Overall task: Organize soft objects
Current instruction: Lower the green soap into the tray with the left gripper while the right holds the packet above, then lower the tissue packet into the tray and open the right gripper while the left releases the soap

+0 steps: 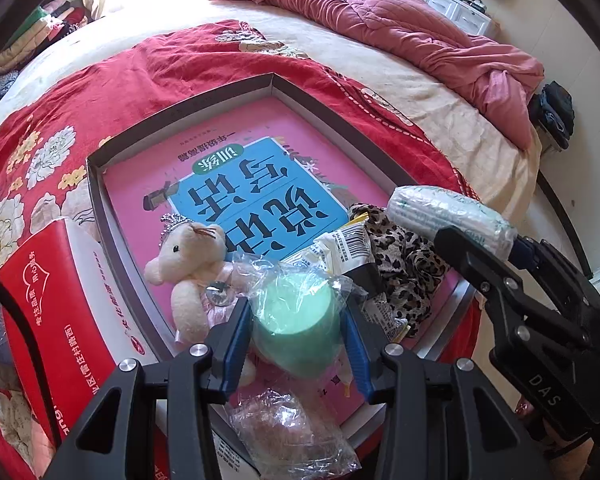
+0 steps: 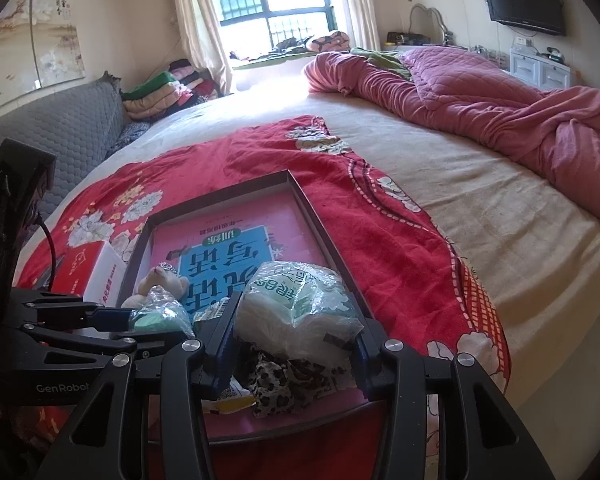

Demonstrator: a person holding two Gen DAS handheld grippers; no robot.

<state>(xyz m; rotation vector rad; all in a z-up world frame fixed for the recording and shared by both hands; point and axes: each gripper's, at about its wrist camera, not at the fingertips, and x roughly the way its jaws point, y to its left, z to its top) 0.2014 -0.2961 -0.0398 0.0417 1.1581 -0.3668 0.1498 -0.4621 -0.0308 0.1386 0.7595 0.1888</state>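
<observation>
Your left hand-held gripper (image 1: 298,334) is clamped on a green roll in clear wrap (image 1: 296,320) — both blue pads press its sides, and it hangs over the near end of the shallow box (image 1: 180,106). Your right hand-held gripper (image 2: 296,344) is closed around a plastic-wrapped white pack with green print (image 2: 300,308), which bulges out between its fingers; in the left wrist view that same pack sits at the right, above the box's near right corner. Below your grippers the box holds a pink book with a blue label (image 1: 236,184) lying flat on its bottom. On that book you have a small cream plush bear (image 1: 190,260) on its back at the near left, a leopard-print cloth (image 1: 408,264) at the near right, and a crumpled packet with a barcode (image 1: 348,248) between them, touching the cloth. A clear bag with something pinkish inside (image 1: 292,432) lies at the box's near edge. Just beside the box on the left stands a red and white carton (image 1: 48,300). Everything rests on a red floral blanket (image 1: 112,80) spread over the bed (image 2: 500,216) — a rumpled pink quilt (image 2: 480,108) is heaped at the far side.
</observation>
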